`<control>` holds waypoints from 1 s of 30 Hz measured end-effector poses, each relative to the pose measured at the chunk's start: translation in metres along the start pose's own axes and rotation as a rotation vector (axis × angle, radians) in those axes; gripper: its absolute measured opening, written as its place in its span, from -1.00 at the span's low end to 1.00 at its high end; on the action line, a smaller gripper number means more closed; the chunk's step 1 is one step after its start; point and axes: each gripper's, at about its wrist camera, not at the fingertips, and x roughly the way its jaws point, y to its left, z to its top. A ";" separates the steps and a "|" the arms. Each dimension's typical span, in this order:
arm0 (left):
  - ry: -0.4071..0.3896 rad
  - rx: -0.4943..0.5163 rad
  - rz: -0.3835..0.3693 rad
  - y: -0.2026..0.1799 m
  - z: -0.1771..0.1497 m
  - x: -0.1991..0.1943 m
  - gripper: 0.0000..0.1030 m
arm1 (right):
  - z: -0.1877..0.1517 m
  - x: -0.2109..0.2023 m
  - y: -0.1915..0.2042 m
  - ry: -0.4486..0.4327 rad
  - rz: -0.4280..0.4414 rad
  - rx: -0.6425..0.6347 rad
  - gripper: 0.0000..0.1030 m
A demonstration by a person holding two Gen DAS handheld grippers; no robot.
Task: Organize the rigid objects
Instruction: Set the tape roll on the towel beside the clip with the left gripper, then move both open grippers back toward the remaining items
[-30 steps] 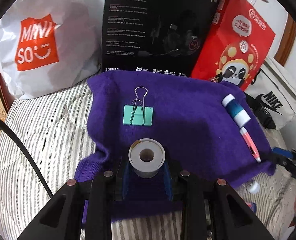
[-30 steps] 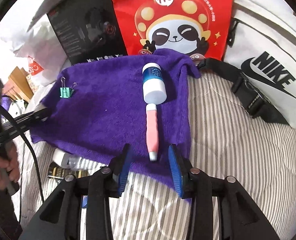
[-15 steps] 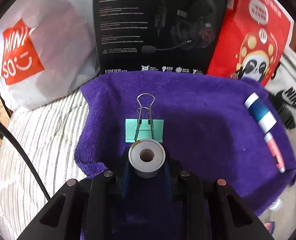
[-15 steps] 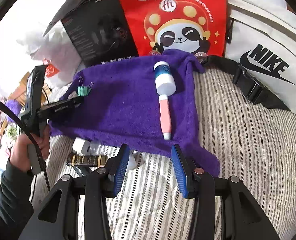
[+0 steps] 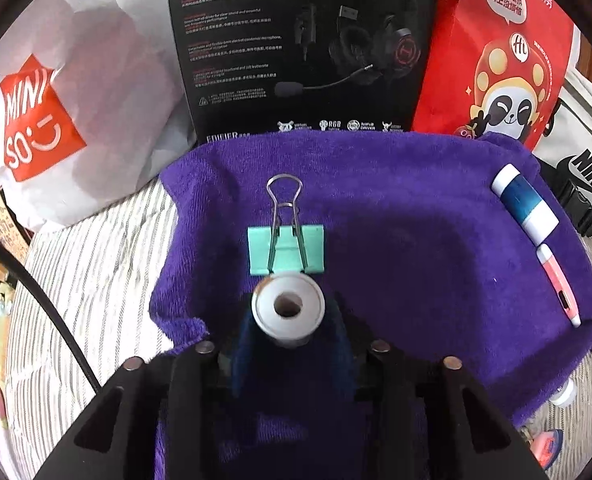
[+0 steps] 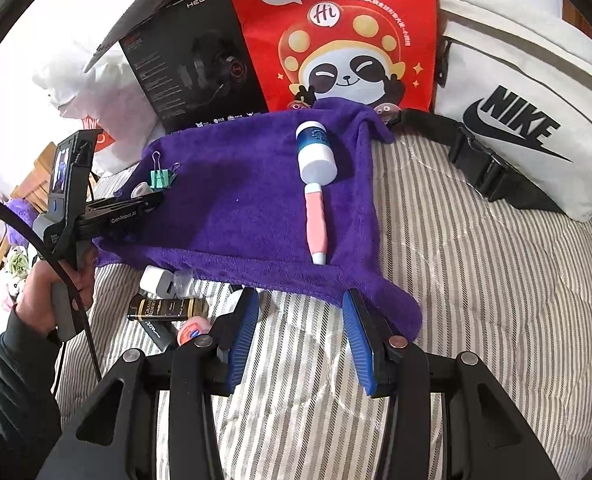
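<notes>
My left gripper point(image 5: 287, 332) is shut on a grey-white tape roll point(image 5: 287, 309) and holds it over the purple towel point(image 5: 408, 248), just short of a green binder clip point(image 5: 285, 249). A blue-and-white bottle point(image 5: 524, 208) and a pink pen-like stick point(image 5: 558, 286) lie in line at the towel's right. In the right wrist view my right gripper point(image 6: 300, 340) is open and empty over the striped bedding, short of the towel's point(image 6: 235, 216) near edge. The left gripper point(image 6: 151, 200), the roll point(image 6: 140, 190), the clip point(image 6: 160, 178), the bottle point(image 6: 316, 152) and the stick point(image 6: 316, 222) show there.
A black headset box point(image 5: 304, 44), a red panda bag point(image 5: 496, 60), a white Miniso bag point(image 5: 67, 112) and a white Nike bag point(image 6: 528, 120) ring the towel's far side. Loose items lie off its near edge: a white bottle point(image 6: 157, 280), a dark tube point(image 6: 167, 308), a pink round item point(image 6: 193, 330).
My left gripper has carried the roll forward up to the binder clip. My right gripper has pulled back and up from the pink stick, off the towel.
</notes>
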 end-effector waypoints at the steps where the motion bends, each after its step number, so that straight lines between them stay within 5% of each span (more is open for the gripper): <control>1: 0.008 0.001 -0.006 -0.001 -0.002 -0.001 -0.17 | -0.001 -0.001 0.000 0.000 0.001 0.000 -0.15; 8: 0.041 -0.004 -0.006 -0.006 -0.019 -0.016 -0.03 | -0.013 -0.005 0.006 0.012 0.016 -0.013 -0.15; 14: -0.020 -0.028 -0.005 -0.003 -0.041 -0.063 -0.03 | -0.023 0.003 0.015 0.039 0.020 -0.038 -0.15; 22: -0.023 0.000 -0.146 -0.026 -0.076 -0.099 -0.02 | -0.032 -0.005 0.025 0.034 0.017 -0.052 -0.15; 25: -0.011 0.038 -0.121 -0.039 -0.089 -0.097 -0.02 | -0.037 -0.010 0.027 0.036 0.011 -0.059 -0.14; 30: 0.028 -0.048 -0.207 -0.036 -0.096 -0.086 -0.02 | -0.046 -0.014 0.023 0.038 -0.001 -0.052 -0.06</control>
